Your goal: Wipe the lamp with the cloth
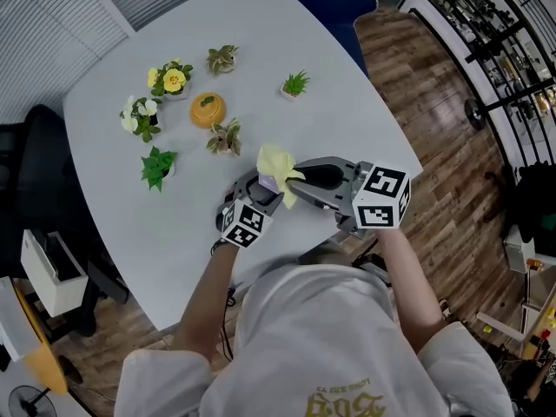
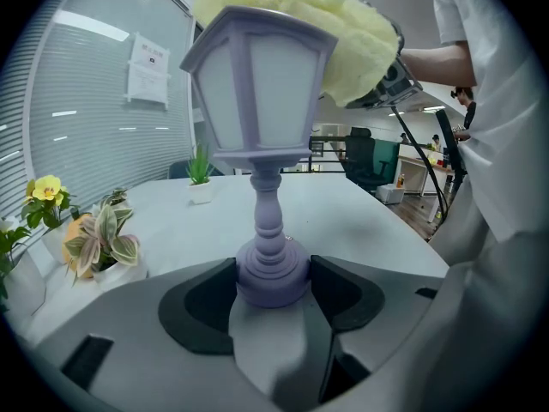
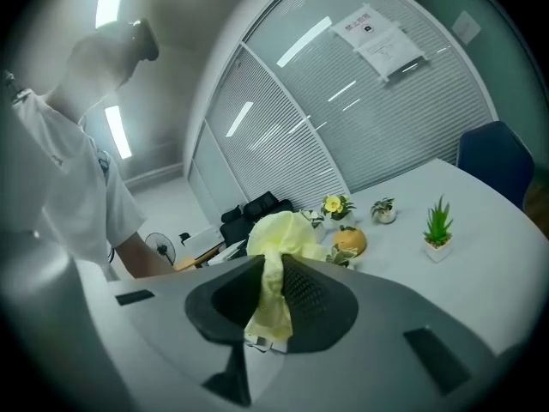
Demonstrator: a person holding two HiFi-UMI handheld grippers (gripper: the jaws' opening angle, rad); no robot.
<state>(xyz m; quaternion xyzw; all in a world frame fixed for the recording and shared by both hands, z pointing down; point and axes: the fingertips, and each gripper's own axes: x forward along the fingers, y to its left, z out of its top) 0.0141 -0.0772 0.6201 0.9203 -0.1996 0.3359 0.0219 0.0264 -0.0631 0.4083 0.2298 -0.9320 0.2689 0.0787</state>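
Looking down, head view: my two tongs meet near the front edge of the white surface (image 1: 347,102). The left tongs (image 1: 261,189) and right tongs (image 1: 294,188) come together under a pale yellow cloth (image 1: 278,162). Only a sliver of the lilac lamp (image 1: 267,182) shows beneath it.
Head view, risk: small potted plants (image 1: 226,137) stand just beyond. I judge a wide sweep could knock one over.
Left gripper view, grasp: the left tongs are clamped on the lamp's round foot, one dark pad on each side.
Left gripper view, shape: a matte lantern that looks like plastic, with pale faceted panes, a flared roof, a slim turned stem and a stepped foot.
Left gripper view, cloth: it sits bunched on the roof.
Left gripper view, risk: the lamp is top-heavy and held only at its foot. A hard sideways push on the roof could lever it out of the pads.
Right gripper view, grasp: the right tongs are clenched on a narrow fold of cloth. The rest billows past the tips.
Right gripper view, texture: the cloth is soft, fluffy and crumpled, and the pads are ribbed.
Right gripper view, risk: the pinch is thin, so dragging could pull the fold free.
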